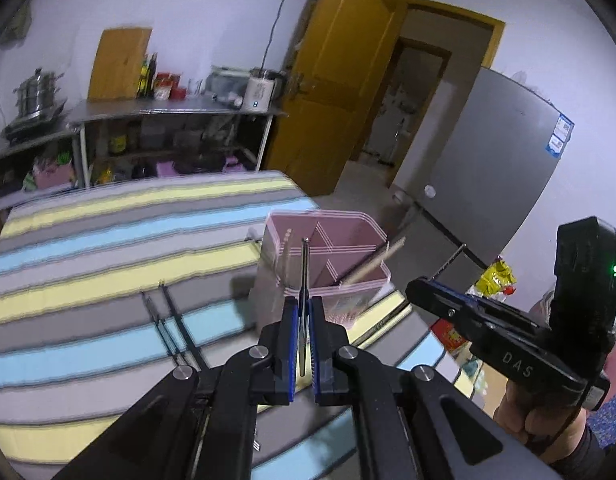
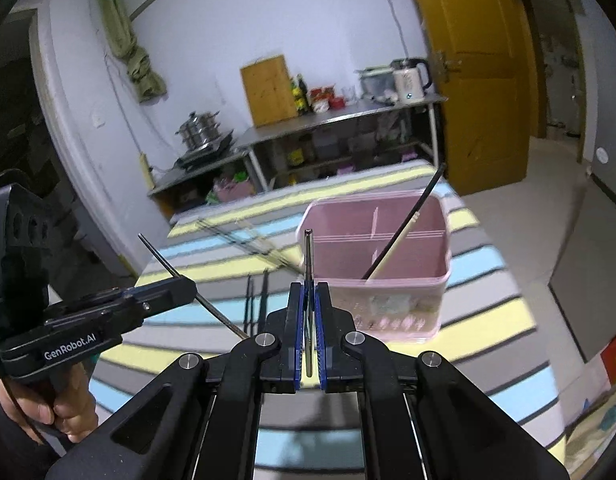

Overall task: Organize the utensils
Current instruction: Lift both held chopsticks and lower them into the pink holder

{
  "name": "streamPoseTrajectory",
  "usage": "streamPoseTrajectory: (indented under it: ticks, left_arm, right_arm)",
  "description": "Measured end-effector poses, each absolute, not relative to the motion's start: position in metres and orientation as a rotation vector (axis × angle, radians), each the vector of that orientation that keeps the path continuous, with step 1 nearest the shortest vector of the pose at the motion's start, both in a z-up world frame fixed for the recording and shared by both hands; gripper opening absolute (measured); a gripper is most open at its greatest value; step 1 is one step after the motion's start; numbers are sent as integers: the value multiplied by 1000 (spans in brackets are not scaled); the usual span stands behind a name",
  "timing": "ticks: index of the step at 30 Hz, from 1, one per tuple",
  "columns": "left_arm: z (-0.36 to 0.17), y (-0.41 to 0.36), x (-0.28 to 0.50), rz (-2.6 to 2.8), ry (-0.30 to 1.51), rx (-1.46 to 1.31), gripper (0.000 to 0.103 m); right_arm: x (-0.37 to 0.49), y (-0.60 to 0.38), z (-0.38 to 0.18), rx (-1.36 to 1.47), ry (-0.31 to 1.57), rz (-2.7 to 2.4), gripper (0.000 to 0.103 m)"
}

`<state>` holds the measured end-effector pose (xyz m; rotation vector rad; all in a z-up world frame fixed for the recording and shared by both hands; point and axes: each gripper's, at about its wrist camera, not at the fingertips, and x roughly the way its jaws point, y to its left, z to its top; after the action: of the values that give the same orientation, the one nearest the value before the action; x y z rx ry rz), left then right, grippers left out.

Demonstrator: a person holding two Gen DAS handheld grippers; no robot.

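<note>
A pink divided utensil holder (image 1: 349,236) (image 2: 403,284) stands on the striped tablecloth (image 1: 108,240), near its right edge. A pale wooden chopstick (image 1: 373,265) (image 2: 393,249) and a black one (image 2: 421,204) lean in it. My left gripper (image 1: 304,302) (image 2: 190,286) is shut on a thin metal chopstick (image 1: 304,264) (image 2: 164,258), held just short of the holder. My right gripper (image 2: 311,286) (image 1: 413,284) is shut on another metal chopstick (image 2: 309,260) (image 1: 451,260), its tip at the holder's near-left rim. Two black chopsticks (image 1: 170,324) (image 2: 256,298) lie on the cloth.
More thin chopsticks (image 2: 244,240) lie farther back on the cloth. Behind the table is a steel counter (image 1: 168,110) with a pot, bottles and a kettle (image 2: 407,80). A yellow door (image 1: 339,80) and a grey fridge (image 1: 487,160) stand to the right. A hand (image 2: 64,408) grips the left handle.
</note>
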<state>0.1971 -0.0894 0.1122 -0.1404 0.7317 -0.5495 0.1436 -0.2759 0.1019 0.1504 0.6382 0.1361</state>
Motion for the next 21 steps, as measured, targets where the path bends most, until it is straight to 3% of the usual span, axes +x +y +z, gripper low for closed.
streamPoseTrajectory:
  ticks: [11, 21]
  left_arm:
    - [160, -109, 245, -547, 632, -149, 5]
    - [136, -124, 271, -527, 668, -120, 5]
  right_arm:
    - [170, -299, 152, 151, 503, 78, 5]
    - [194, -292, 137, 137, 507, 67, 5]
